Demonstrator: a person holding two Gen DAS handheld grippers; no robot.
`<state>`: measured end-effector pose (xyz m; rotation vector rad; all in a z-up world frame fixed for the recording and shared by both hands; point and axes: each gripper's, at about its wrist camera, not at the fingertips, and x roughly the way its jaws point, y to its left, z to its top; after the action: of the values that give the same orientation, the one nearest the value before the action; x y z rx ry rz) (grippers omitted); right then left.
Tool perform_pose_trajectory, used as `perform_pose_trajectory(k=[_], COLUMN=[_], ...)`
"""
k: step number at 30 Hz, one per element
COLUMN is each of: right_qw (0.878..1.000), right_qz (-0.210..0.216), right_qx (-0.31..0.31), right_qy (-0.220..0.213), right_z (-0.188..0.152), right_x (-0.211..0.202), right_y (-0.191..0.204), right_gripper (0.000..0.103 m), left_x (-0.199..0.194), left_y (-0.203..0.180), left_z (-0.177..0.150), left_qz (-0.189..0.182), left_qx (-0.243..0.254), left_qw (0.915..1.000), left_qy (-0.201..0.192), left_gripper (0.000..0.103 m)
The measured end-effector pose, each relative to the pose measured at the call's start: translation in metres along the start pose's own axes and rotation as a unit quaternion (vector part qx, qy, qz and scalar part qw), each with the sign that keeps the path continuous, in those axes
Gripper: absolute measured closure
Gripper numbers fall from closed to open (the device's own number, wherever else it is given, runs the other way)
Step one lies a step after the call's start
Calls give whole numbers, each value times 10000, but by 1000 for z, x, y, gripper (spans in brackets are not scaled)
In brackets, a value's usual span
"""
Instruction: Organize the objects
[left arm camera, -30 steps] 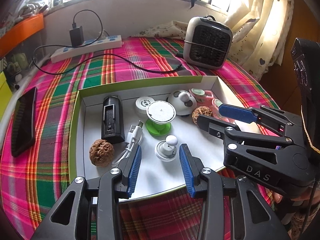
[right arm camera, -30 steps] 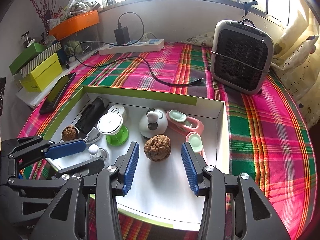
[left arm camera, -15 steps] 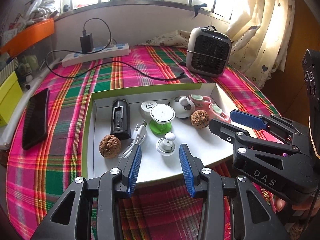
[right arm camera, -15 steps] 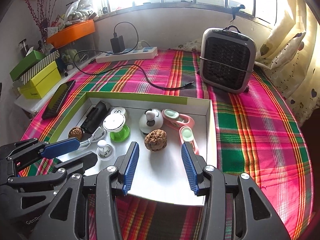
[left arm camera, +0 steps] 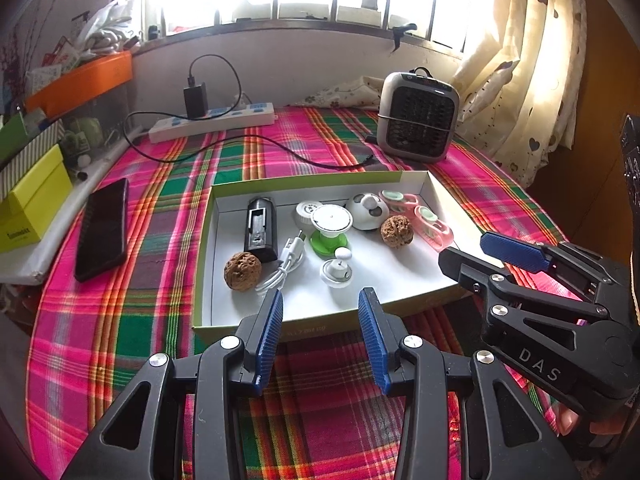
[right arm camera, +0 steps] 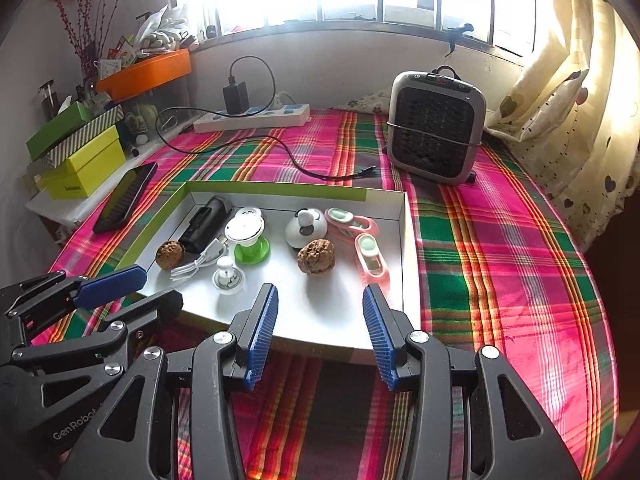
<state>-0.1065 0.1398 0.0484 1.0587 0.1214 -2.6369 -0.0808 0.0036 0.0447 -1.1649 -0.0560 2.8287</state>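
A shallow white box with a green rim (left arm camera: 202, 248) lies on the plaid cloth. It holds two walnuts (left arm camera: 242, 271) (left arm camera: 396, 231), a black device (left arm camera: 260, 229), a coiled white cable (left arm camera: 282, 268), a white disc on a green base (left arm camera: 330, 232), a small white knob (left arm camera: 337, 270) and pink clips (left arm camera: 424, 220). My left gripper (left arm camera: 320, 312) hangs open and empty above the box's near wall. Beside it on the right, my right gripper (right arm camera: 318, 304) is open too, nothing between its pads, with one walnut (right arm camera: 316, 256) ahead of it.
A grey fan heater (left arm camera: 418, 116) stands behind the box at the right. A white power strip (left arm camera: 212, 124) with a black charger and its cable (left arm camera: 256, 146) lies at the back. A black phone (left arm camera: 102, 228) and a yellow box (left arm camera: 32, 200) are at the left.
Both grippers have drawn back and risen from over the box's floor to its near edge, so the box looks smaller and farther. Jaw gaps are unchanged; nothing in the box moved.
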Motion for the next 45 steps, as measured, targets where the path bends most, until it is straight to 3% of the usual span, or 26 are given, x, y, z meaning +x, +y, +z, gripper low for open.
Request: perform_pose_trajectory(k=[23, 45], right_qw=[9999, 9990], right_qz=[-17, -82], right_qx=[65, 111], right_qy=[87, 418], right_z=[-51, -81], right_x=[-28, -23], right_y=[14, 17], right_gripper=[52, 51], left_x=[-11, -10], left_y=[-3, 0], left_z=[-55, -74], left_qz=[175, 487], left_qx=[18, -153], left_qw=[9994, 9978], left_qy=[305, 412], left_gripper=[66, 66])
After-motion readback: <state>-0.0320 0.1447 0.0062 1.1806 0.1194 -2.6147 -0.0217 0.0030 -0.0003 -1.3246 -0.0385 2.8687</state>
